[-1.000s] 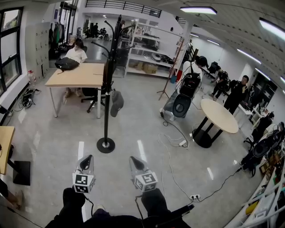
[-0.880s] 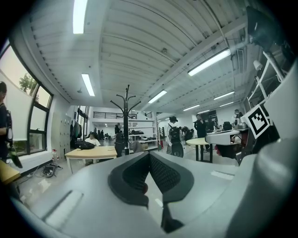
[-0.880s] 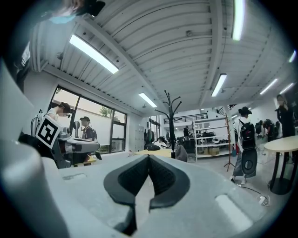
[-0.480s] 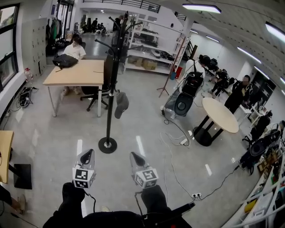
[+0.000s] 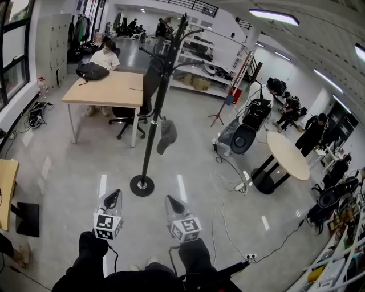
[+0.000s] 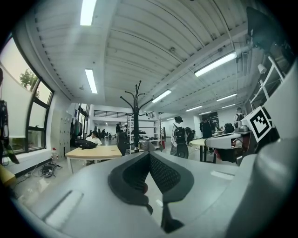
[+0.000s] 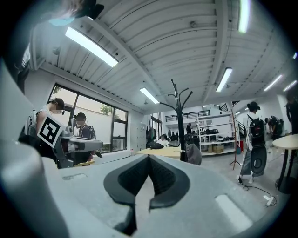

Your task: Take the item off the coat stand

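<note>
In the head view we carry the left gripper [image 5: 113,198] and the right gripper [image 5: 170,203] low. Both are well apart from the coat stand [image 5: 155,114], where a grey cap [image 5: 166,136] hangs on a low hook. In the left gripper view our jaws are pressed together on nothing, as nothing is within reach. The right gripper view shows the same, with the jaws aimed at the cap.

One stand [image 5: 155,114], one cap [image 5: 166,136] hung on it; two grippers, left gripper [image 5: 113,198] and right gripper [image 5: 172,203]; two marker cubes [image 5: 106,226], one per gripper. Three tables: long table [image 5: 108,91], round table [image 5: 292,157], and a third table [image 5: 5,179] cut by the left edge; one bag [image 5: 92,71] on the long table; one chair [image 5: 122,117] under it. One seated person [image 5: 106,57]; several standing people [image 5: 314,134] at far right, too small to count surely; two ceiling lights [image 5: 274,17].
</note>
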Demonstrator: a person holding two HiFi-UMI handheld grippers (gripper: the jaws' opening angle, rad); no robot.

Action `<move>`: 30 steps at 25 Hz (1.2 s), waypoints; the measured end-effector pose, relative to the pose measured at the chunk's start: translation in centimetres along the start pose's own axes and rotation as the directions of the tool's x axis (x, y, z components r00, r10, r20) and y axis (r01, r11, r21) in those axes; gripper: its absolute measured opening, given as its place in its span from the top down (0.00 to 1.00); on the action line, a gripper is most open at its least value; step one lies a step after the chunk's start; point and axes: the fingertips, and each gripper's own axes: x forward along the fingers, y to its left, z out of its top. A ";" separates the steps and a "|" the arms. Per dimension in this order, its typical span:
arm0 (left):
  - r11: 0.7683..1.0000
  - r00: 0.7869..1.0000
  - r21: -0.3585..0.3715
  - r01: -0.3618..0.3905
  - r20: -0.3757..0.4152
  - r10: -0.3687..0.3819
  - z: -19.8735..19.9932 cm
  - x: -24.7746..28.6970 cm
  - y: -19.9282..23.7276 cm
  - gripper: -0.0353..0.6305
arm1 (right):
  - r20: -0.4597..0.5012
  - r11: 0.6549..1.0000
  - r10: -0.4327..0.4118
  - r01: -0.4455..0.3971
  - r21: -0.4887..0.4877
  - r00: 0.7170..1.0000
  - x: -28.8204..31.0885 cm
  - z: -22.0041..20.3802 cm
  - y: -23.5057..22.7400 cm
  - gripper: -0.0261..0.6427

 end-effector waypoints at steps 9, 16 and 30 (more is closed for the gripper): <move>1.000 0.999 -0.001 -0.023 -0.027 0.023 -1.3 3.5 2.5 0.94 | -0.007 1.000 0.013 -0.013 0.014 1.000 4.3 -1.2 -2.1 0.96; 1.000 1.000 0.011 -0.025 -0.011 0.026 -0.2 9.0 4.9 0.94 | 0.012 1.000 0.018 -0.018 0.019 1.000 9.6 -0.4 -5.3 0.96; 0.999 0.999 0.010 -0.045 -0.023 0.045 0.1 17.6 6.9 0.94 | 0.011 0.999 0.042 -0.042 0.031 0.999 16.8 -0.2 -11.2 0.96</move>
